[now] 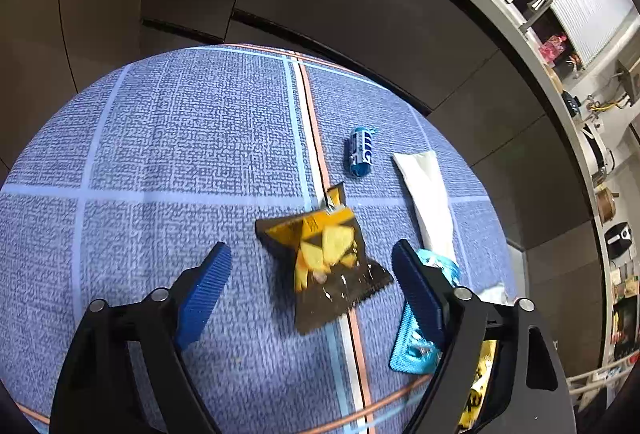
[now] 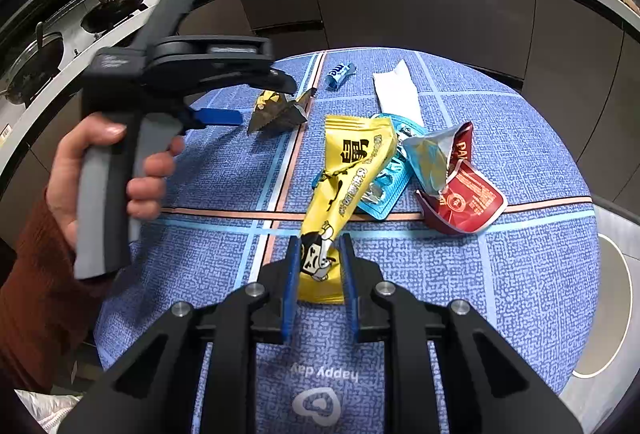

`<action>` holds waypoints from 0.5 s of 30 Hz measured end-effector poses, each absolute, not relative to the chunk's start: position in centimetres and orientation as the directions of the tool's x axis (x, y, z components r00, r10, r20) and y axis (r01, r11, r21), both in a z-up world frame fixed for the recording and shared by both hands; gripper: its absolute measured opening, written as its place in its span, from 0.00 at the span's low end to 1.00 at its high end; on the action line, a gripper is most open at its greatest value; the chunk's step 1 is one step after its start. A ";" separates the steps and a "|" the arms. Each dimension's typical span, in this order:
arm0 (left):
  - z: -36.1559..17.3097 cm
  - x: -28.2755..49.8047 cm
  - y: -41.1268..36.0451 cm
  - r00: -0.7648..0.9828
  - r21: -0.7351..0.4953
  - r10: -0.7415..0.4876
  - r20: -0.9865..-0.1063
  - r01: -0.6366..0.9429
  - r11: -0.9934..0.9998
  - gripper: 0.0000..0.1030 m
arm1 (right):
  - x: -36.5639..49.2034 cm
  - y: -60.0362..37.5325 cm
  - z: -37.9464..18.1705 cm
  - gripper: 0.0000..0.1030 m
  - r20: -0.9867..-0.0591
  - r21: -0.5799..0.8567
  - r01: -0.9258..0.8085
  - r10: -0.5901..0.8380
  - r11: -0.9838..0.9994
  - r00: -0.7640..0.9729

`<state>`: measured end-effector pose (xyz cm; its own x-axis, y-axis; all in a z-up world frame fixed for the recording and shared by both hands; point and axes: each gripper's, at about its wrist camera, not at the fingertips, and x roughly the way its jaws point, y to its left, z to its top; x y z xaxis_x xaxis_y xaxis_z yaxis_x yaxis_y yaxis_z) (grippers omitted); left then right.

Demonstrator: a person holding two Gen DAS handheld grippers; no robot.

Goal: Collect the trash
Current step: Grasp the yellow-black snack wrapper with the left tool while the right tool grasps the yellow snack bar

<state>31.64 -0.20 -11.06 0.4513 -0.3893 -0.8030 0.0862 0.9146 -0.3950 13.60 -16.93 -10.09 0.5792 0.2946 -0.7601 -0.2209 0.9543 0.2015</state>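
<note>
Yellow wrapper (image 2: 348,174) sits pinched in the right gripper (image 2: 320,258); left gripper (image 1: 312,282) is spread around a dark chip bag (image 1: 324,258).

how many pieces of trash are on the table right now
6: yellow wrapper in the right gripper; teal blister pack under it; red packet; white napkin; blue candy wrapper; black chip bag. More may be hidden.
</note>
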 end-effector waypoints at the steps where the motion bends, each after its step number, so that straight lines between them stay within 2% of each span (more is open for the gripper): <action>1: -11.3 32.0 -0.4 0.442 -0.394 -0.391 -0.807 0.090 0.915 0.69 | 13.6 -16.9 -10.1 0.19 -0.760 0.200 -0.223 0.295 0.954 0.579; 4: -11.6 32.2 -0.8 0.437 -0.373 -0.377 -0.816 0.101 0.923 0.51 | 13.4 -16.8 -10.0 0.16 -0.757 0.201 -0.227 0.298 0.953 0.581; 5: -11.6 32.3 -1.0 0.427 -0.370 -0.382 -0.820 0.113 0.922 0.36 | 13.3 -16.8 -10.0 0.15 -0.756 0.204 -0.228 0.301 0.952 0.581; 9: -11.7 31.7 -1.1 0.415 -0.373 -0.395 -0.820 0.136 0.918 0.27 | 12.5 -16.8 -9.4 0.11 -0.745 0.205 -0.229 0.303 0.952 0.594; 15: -9.7 28.3 -1.5 0.465 -0.343 -0.389 -0.795 0.183 0.921 0.26 | 10.7 -17.6 -7.8 0.11 -0.717 0.208 -0.221 0.302 0.953 0.629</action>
<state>28.32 -1.49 -9.72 0.4653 -0.3885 -0.7953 0.1833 0.9213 -0.3428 10.74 -17.57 -7.81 0.6289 0.3017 -0.7166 -0.2206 0.9530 0.2077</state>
